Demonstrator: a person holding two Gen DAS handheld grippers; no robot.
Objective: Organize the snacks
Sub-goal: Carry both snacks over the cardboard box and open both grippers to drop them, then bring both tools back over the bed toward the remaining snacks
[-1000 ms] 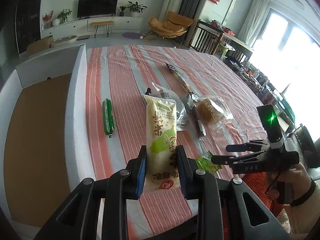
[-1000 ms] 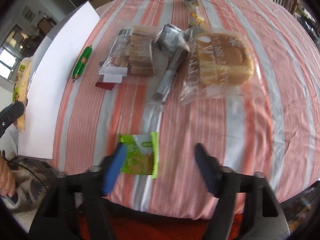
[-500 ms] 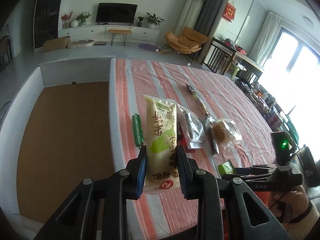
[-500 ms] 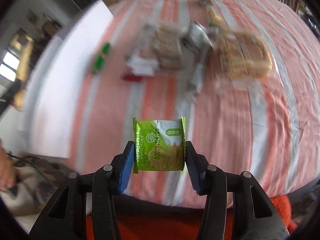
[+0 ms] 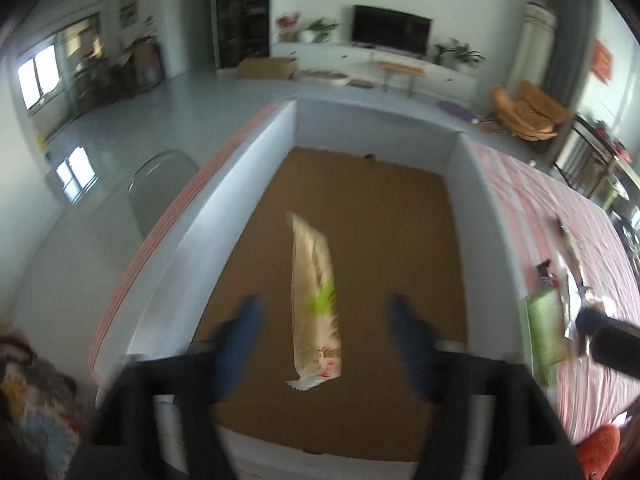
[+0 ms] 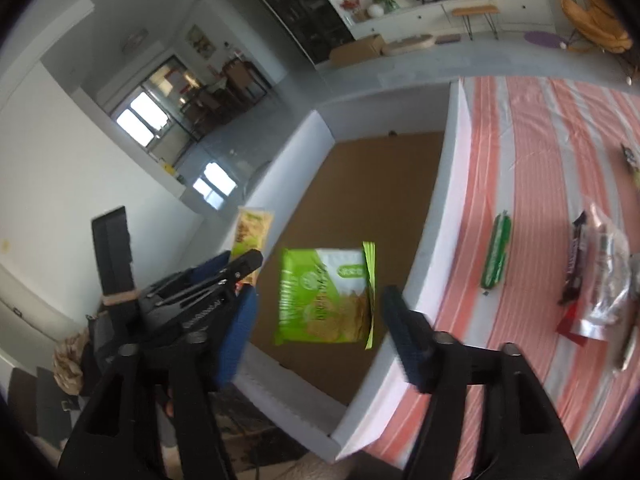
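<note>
Beige-and-green packet (image 5: 316, 304), bright green packet (image 6: 326, 296), white box (image 5: 256, 152), pink-striped cloth (image 6: 532, 160)

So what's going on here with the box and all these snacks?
A person is sorting snacks into the white box. Both grippers have just opened over it: the left gripper has let go of a long yellow packet, and the right gripper a green biscuit packet. Neither packet is gripped now. A green sausage stick and other snacks wait on the striped cloth.
</note>
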